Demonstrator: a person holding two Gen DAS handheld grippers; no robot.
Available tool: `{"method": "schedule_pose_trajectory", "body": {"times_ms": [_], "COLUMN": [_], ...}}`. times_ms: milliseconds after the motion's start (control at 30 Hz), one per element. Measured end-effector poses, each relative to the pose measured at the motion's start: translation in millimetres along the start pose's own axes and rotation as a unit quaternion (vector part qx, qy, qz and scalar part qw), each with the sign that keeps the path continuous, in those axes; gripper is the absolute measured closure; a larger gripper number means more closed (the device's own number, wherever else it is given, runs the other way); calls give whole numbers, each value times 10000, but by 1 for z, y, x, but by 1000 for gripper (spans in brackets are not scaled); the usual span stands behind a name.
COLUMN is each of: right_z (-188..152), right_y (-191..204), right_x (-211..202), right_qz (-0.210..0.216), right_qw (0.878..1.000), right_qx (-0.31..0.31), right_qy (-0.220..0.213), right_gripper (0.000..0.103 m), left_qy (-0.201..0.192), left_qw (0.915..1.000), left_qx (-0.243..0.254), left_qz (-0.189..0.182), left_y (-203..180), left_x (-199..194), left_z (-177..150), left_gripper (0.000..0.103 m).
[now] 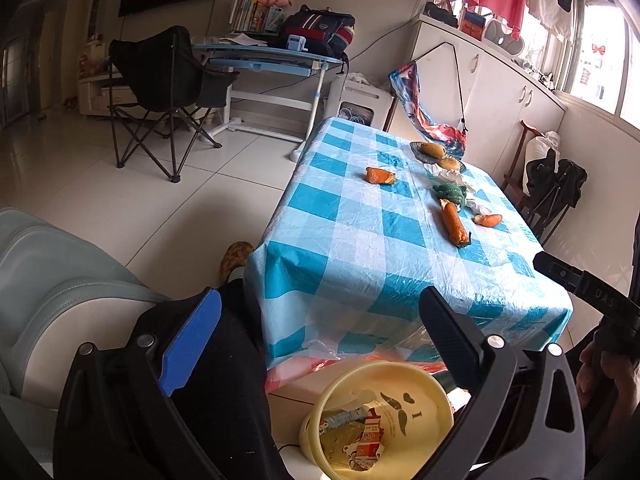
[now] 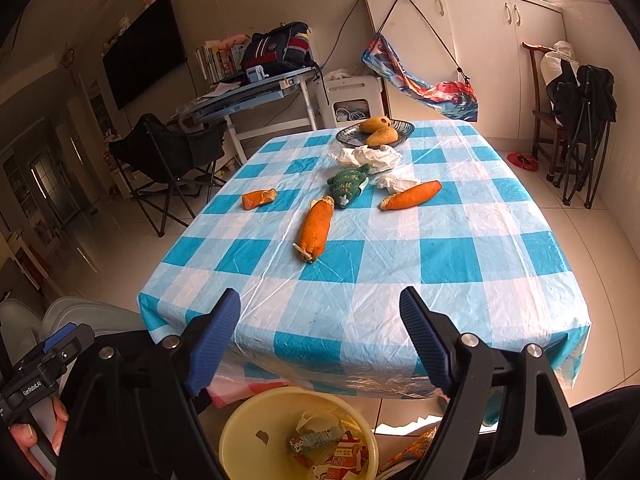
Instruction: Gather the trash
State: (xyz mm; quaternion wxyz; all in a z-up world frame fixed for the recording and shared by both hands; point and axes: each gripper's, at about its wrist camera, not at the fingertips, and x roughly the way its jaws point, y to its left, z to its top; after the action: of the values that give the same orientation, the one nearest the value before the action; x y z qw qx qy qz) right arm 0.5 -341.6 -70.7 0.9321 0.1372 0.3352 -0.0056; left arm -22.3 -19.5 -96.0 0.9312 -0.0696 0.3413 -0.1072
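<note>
Both my left gripper (image 1: 320,336) and right gripper (image 2: 320,340) hang released, jaws spread and empty, above the yellow bin (image 2: 244,428) at lower centre. Orange peels (image 2: 316,228) and crumpled tissues (image 2: 372,156) lie mid-frame on the checked table (image 2: 460,240).

Both views were lit by daylight that entered through the windows (image 1: 600,52) at the far right, where the panes were blown out to white. The left side of the room was left dim and brownish. Soft glare was spread across the plastic tablecloth (image 2: 400,248) and reflected off the floor tiles (image 1: 80,168). Strong fisheye bending was seen toward the edges, and the corners were cut off in black. The gripper fingers (image 2: 212,344) nearest the lens were rendered slightly soft, while the tabletop was kept sharp.
</note>
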Motion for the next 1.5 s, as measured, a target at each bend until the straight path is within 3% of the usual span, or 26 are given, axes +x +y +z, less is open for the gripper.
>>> {"method": "schedule_pose_trajectory", "body": {"times_ms": [1500], "right_z": [-4], "right_y": [5], "right_x": [4], "right_qz": [6], "right_qw": [9999], "right_qx": [-90], "right_qy": [88], "right_gripper": [24], "left_qy": [74], "left_qw": [9999], "left_qx": [-106], "left_qz": [2], "left_y": [5], "left_x": [4], "left_z": [0], "left_gripper": [7]}}
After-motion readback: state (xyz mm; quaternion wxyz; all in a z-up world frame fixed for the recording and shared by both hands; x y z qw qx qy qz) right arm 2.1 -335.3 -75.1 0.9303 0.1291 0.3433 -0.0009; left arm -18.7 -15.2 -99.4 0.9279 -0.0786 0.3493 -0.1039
